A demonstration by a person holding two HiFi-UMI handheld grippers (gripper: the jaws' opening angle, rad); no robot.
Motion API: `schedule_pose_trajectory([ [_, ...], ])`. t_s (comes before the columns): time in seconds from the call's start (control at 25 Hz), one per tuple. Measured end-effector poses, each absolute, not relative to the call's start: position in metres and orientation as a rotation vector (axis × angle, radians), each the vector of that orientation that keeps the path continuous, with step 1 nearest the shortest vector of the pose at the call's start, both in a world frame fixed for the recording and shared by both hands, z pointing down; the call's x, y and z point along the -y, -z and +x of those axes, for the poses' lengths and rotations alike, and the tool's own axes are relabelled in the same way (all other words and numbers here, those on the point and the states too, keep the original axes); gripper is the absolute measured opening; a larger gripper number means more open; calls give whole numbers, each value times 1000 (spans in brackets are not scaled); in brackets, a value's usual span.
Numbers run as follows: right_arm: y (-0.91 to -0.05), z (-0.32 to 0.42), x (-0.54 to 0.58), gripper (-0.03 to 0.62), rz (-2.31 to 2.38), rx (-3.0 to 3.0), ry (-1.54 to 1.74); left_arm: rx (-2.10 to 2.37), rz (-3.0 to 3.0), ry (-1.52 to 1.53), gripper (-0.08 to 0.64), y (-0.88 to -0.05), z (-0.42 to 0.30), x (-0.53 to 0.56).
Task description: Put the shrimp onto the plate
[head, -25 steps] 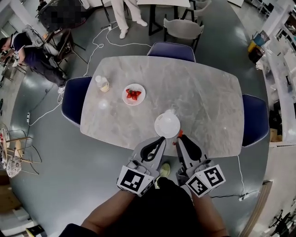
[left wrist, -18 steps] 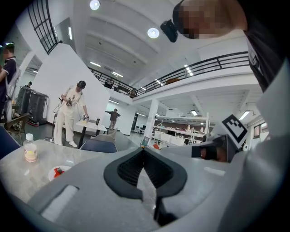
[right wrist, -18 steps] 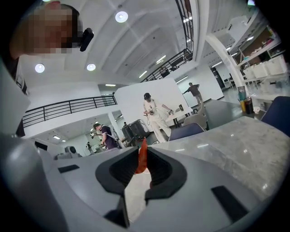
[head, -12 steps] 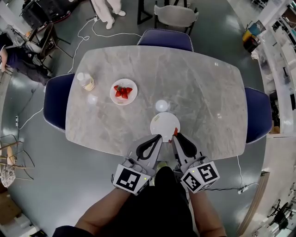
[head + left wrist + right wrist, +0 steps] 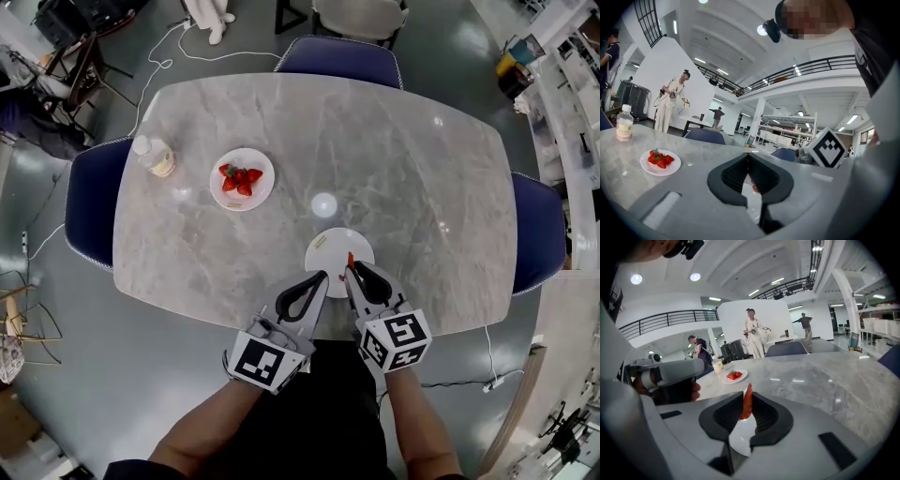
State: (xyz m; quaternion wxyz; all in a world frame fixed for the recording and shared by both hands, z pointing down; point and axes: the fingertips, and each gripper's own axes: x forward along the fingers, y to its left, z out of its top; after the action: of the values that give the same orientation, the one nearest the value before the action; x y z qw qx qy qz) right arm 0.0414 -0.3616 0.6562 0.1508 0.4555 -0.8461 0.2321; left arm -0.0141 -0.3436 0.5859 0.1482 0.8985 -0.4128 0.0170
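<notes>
Seen from the head camera, a pale marble desk (image 5: 403, 159) has blue chairs (image 5: 339, 58) drawn up round it. A person stands at its near edge with a gripper in each hand. The right gripper (image 5: 351, 271) is closed narrowly on a small orange-red shrimp (image 5: 351, 262). In the right gripper view the shrimp (image 5: 747, 406) stands upright, pinched between the dark ridged pads, with its tip poking up past them. It hangs over the right front part of an otherwise bare white plate (image 5: 330, 253), which sits close to the desk's near edge. Whether the shrimp touches the plate cannot be told. The left gripper (image 5: 319, 278) is just beside the right one, at the plate's near left rim. In the left gripper view its jaws meet at the tips with nothing between them (image 5: 748, 157). Farther back and to the left is a second white plate (image 5: 262, 162) of strawberries (image 5: 237, 178). A small capped bottle (image 5: 153, 157) stands near the desk's left edge
</notes>
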Motion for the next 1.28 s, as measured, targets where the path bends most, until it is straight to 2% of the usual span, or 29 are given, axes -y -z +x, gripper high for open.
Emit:
schedule_pose_trajectory([
  [0.56,-729,31,373,60,1051,2047,-405,1201,2541,-60,8,-606,-21,361],
  [1.0,-752,25,372,63,925,1938,-422,1222,2520,-67,8,-607,-33,369],
  [1.12,-752,24,372,110,919,1947,-447,1223,2515,-83,8,-607,-34,369],
  [1.28,-741,26,372,109,946,1952,-446,1213,2517,-104,8,-605,-33,365],
])
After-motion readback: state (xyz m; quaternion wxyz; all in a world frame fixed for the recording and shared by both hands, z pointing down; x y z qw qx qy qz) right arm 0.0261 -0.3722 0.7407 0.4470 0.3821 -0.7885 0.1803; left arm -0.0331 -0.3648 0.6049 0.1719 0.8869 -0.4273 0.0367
